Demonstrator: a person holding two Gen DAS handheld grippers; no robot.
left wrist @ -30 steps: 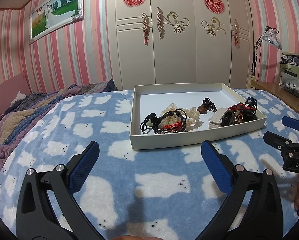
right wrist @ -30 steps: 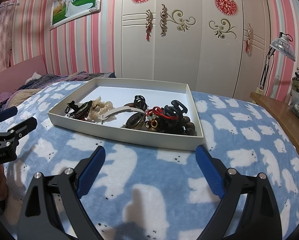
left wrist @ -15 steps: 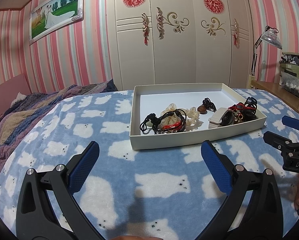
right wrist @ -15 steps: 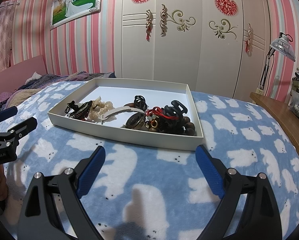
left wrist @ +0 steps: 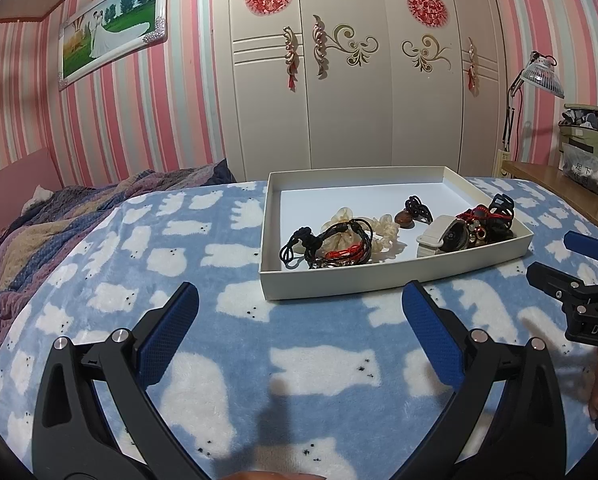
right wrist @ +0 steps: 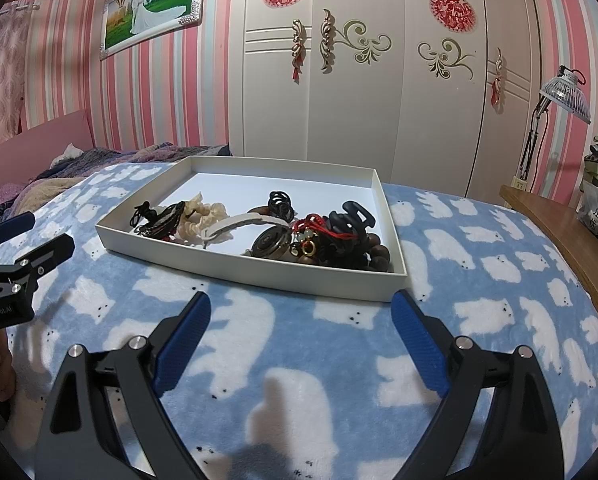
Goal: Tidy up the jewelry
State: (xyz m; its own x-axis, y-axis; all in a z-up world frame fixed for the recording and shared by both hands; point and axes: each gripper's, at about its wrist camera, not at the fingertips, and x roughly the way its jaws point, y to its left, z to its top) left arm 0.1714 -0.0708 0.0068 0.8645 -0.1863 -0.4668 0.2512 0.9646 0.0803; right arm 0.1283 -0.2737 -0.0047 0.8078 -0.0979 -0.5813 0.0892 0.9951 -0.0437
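Observation:
A shallow white tray (left wrist: 363,278) (right wrist: 259,270) lies on the blue blanket and holds a heap of jewelry. Black and red cord bracelets (left wrist: 331,246) (right wrist: 159,220) lie at its left, a cream hair tie (left wrist: 383,230) (right wrist: 203,216) beside them. A white strap (left wrist: 433,232) (right wrist: 239,222), a black claw clip (right wrist: 351,220) and brown beads (right wrist: 375,258) crowd the right end. My left gripper (left wrist: 299,304) stands open just short of the tray's near wall. My right gripper (right wrist: 301,312) is open too, in front of the tray's right half. Nothing is between either pair of fingers.
The blue blanket with white bears (left wrist: 179,248) covers the bed. A striped quilt (left wrist: 39,224) is bunched at the left. A wooden desk (right wrist: 571,232) with a lamp (right wrist: 567,96) and bags stands at the right. White wardrobe doors (left wrist: 379,80) rise behind.

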